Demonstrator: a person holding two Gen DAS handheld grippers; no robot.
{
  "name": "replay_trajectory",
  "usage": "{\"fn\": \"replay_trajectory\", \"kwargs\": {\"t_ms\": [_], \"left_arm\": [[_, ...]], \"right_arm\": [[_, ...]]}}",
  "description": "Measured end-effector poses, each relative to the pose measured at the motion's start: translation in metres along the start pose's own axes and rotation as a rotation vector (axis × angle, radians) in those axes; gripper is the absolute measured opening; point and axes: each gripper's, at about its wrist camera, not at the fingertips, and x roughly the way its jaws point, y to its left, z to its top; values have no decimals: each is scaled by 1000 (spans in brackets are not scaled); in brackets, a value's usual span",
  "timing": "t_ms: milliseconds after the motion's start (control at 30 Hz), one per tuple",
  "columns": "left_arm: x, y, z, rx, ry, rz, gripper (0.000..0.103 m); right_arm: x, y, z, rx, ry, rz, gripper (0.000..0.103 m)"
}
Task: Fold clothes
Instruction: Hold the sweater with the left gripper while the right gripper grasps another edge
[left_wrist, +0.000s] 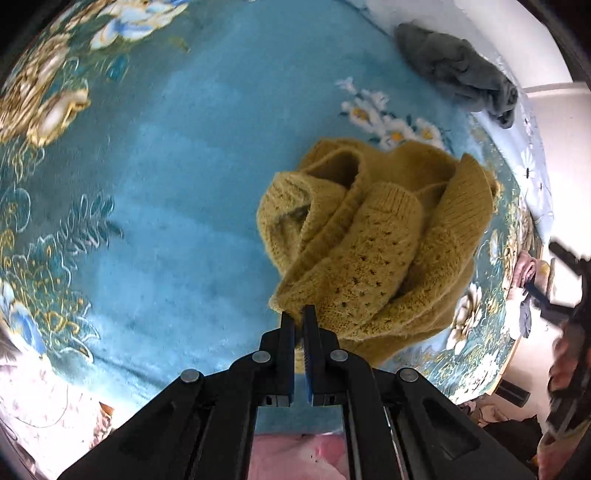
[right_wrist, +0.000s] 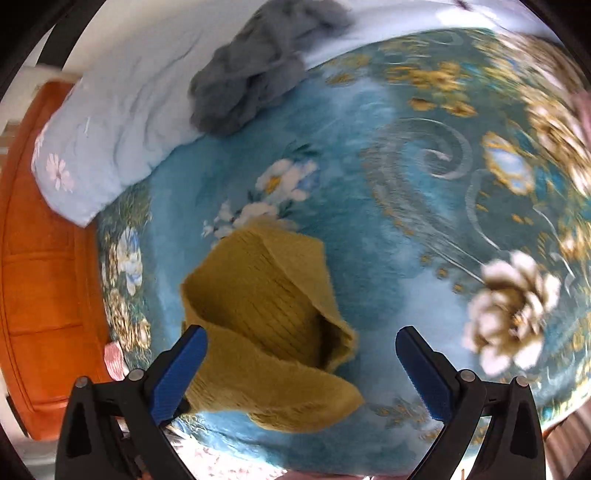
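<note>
The left gripper (left_wrist: 300, 319) was pinched nearly closed on the near edge of a mustard sweater (left_wrist: 373, 236) crumpled at the near right of a blue floral blanket (left_wrist: 177, 184); the right gripper (right_wrist: 301, 365) hovered wide open, empty, over another fold. The garment apparently needed spreading flat next. No writing was legible.

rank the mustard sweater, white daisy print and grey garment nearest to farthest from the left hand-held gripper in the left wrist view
From the left hand-held gripper:
1. Mustard sweater, bunched right at the fingertips, its edge pinched between them.
2. White daisy print on the blue blanket, just beyond the sweater's far side.
3. Grey garment, crumpled at the far upper right by the blanket's edge.
</note>
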Motion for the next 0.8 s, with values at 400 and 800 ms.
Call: {"fn": "replay_trajectory", "kwargs": {"t_ms": [400, 800], "left_arm": [[7, 24, 0, -42, 17, -35, 4], [-1, 35, 12, -71, -10, -50, 4]], "right_arm": [[109, 90, 92, -243, 224, -63, 77], [127, 59, 72, -42, 276, -57, 14]]}}
